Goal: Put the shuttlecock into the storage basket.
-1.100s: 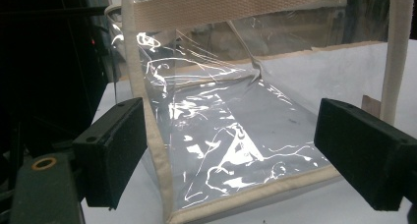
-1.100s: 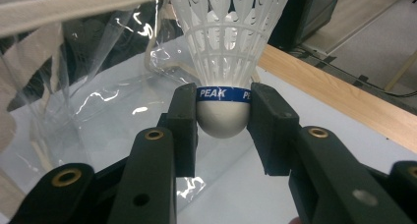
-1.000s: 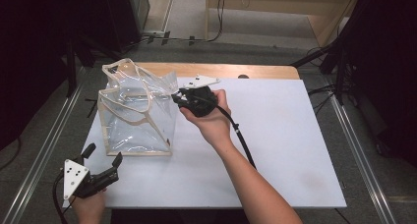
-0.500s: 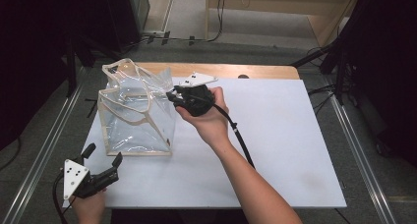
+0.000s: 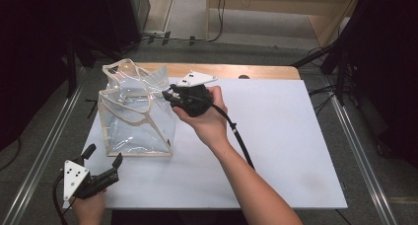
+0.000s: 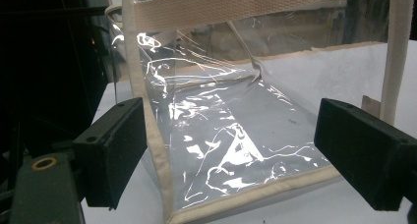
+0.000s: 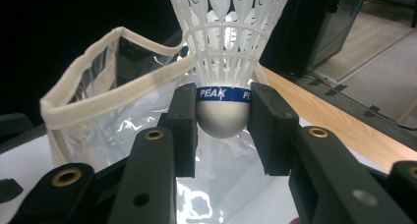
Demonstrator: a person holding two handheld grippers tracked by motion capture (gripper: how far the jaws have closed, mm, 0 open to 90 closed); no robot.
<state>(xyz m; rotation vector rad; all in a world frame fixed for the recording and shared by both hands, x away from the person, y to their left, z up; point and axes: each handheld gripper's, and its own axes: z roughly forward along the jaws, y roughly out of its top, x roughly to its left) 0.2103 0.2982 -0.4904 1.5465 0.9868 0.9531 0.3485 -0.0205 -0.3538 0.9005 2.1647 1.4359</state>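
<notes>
Jaws of the right gripper [image 7: 222, 118] clenched on a white shuttlecock [image 7: 223, 62], the hand has lifted it to the mouth of the clear tote bag [image 5: 135, 116], ready to drop in, while the left gripper [image 5: 101, 161] waits released beside the bag's base.

Glossy clear plastic bag [image 5: 138, 119] – woven cloth trim, seemingly cotton.

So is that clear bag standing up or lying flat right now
Standing up. The clear bag rests on its base on the white table, mouth facing up; its cream strap arches overhead in the left gripper view.
</notes>
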